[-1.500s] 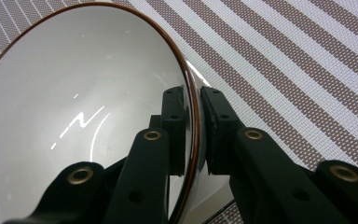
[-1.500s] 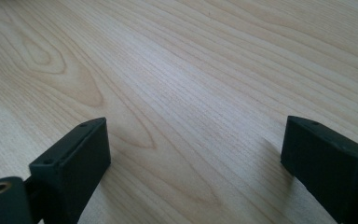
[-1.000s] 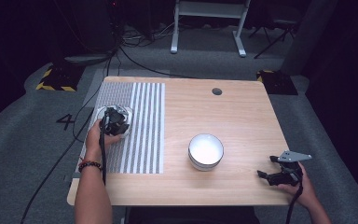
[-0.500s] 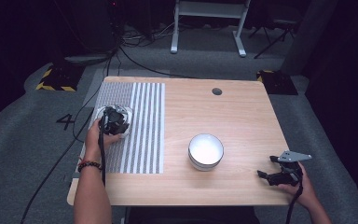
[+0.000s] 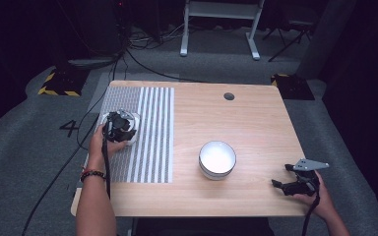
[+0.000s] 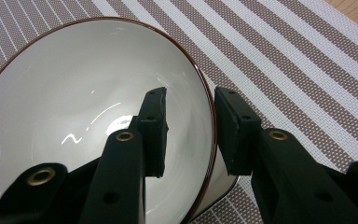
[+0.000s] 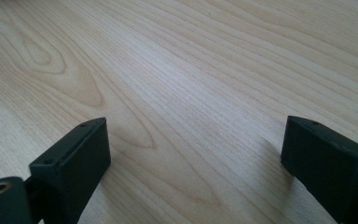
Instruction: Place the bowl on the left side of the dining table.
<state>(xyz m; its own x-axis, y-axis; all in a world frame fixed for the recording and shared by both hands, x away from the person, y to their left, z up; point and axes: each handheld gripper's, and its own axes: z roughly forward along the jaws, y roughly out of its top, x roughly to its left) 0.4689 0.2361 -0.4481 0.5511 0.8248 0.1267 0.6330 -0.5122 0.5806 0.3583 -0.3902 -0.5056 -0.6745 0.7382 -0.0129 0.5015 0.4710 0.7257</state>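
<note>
Jaws of your left gripper (image 6: 189, 126) straddle the rim of a white bowl (image 6: 74, 102): one jaw sits inside the bowl, the other outside its wall, with a visible gap on each side of the rim. Whether the pads press the wall cannot be told from these views. The bowl has a thin brown rim and stands on a striped placemat (image 6: 284, 70). In the high view, your left gripper (image 5: 119, 127) covers most of that bowl (image 5: 134, 120) at the left side of the placemat (image 5: 152, 137), which lies on the left part of the wooden table (image 5: 256, 128).

Your right gripper (image 7: 193, 154) is released, its jaws spread wide just above bare wood (image 7: 191, 70) and gripping nothing. In the high view it (image 5: 288, 179) rests near the table's front right corner. A second white bowl (image 5: 217, 159) stands between the two grippers, off the placemat and well apart from both.
</note>
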